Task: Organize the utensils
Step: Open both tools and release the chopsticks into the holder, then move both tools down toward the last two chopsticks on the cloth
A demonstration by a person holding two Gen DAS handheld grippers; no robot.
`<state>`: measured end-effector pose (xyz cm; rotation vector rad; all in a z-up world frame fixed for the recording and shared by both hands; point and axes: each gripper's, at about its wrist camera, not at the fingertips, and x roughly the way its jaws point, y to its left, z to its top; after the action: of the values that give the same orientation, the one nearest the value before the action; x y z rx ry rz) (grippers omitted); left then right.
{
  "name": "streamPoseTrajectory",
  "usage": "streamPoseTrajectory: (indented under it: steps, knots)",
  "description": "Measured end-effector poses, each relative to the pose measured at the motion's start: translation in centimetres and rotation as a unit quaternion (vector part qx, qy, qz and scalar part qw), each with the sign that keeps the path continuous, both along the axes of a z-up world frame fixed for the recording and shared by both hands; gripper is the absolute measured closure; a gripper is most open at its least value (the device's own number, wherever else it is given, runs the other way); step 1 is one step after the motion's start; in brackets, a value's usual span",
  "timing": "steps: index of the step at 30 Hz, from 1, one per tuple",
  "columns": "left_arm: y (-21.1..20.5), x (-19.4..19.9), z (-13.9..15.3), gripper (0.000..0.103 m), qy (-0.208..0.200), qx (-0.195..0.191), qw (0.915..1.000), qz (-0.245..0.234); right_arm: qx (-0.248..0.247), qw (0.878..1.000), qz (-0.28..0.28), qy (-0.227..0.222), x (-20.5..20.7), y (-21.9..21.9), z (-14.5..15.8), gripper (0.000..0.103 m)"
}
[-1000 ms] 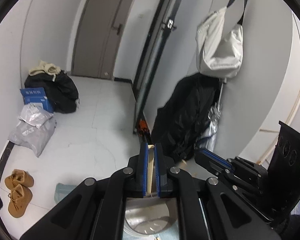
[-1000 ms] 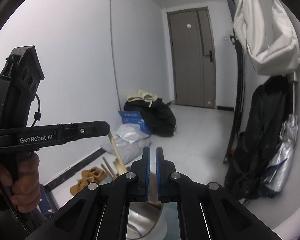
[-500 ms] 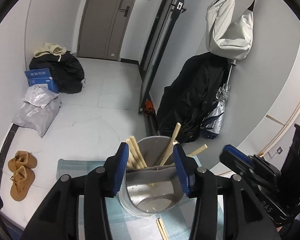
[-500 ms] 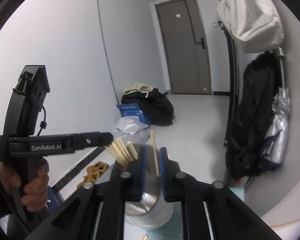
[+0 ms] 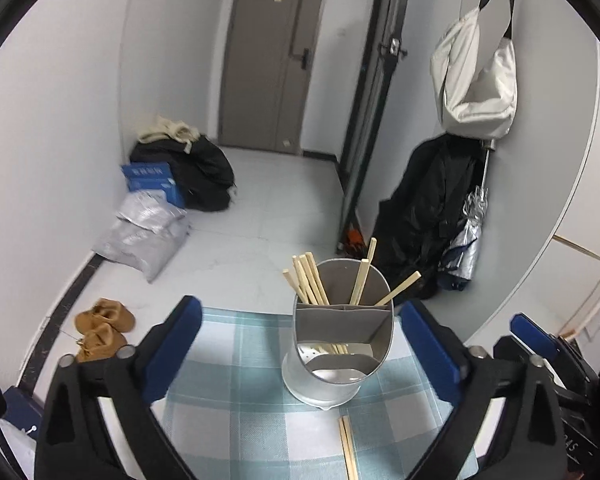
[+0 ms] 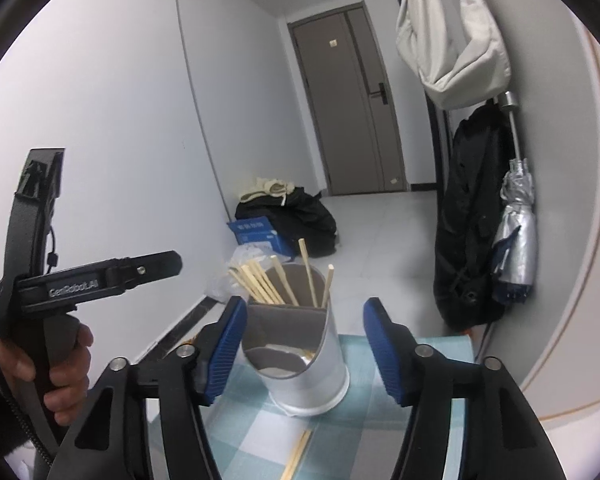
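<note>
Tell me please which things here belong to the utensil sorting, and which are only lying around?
Job: utensil holder, chopsticks in it, loose chopsticks on the checked cloth, left gripper, right gripper.

Lying about: brown shoes, blue box, white bag, umbrella.

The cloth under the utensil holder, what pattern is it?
The cloth is a pale teal-and-white check, clearest in the left wrist view.
</note>
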<state>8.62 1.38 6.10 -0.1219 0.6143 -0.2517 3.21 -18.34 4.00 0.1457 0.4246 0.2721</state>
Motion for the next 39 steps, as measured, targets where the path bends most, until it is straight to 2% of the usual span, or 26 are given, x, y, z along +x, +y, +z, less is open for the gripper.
streamPoseTrajectory:
  steps: [2,7,10,15,19,25,39]
  knots:
    - [0.2,-1.5,0.2,0.001,-0.014,0.000,0.9998,0.012,-0.001,1.000,-0.006,-0.006,-1.2,-0.2,0.2,0.034]
    - [0.6,-3.2,-0.2,0.001,-0.024,0.010,0.9992,0.030,-0.009,1.000,-0.018,-0.010,-3.4,-0.1,0.2,0.025]
    - [1.1,-3.9,-0.8,0.001,-0.023,0.002,0.9990,0.040,-0.011,1.000,-0.026,-0.011,-4.6,0.1,-0.1,0.022]
    - [2.2,-5.8,-1.6,0.001,-0.025,-0.021,0.9987,0.039,-0.013,0.999,-0.034,-0.003,-6.5,0.7,-1.6,0.017]
    - [2.5,-7.3,-2.5,0.001,-0.043,-0.010,0.9980,0.045,-0.019,0.999,-0.039,0.005,-7.8,1.2,-2.9,0.016]
    - [2.6,-7.6,-5.0,0.001,-0.026,-0.010,0.9990,0.036,-0.016,0.998,-0.039,0.040,-8.6,1.6,-5.4,0.016]
    - [2.0,-6.1,-10.6,0.001,0.012,0.002,0.9994,0.033,-0.014,0.989,-0.062,0.135,-7.6,0.4,-10.6,0.016]
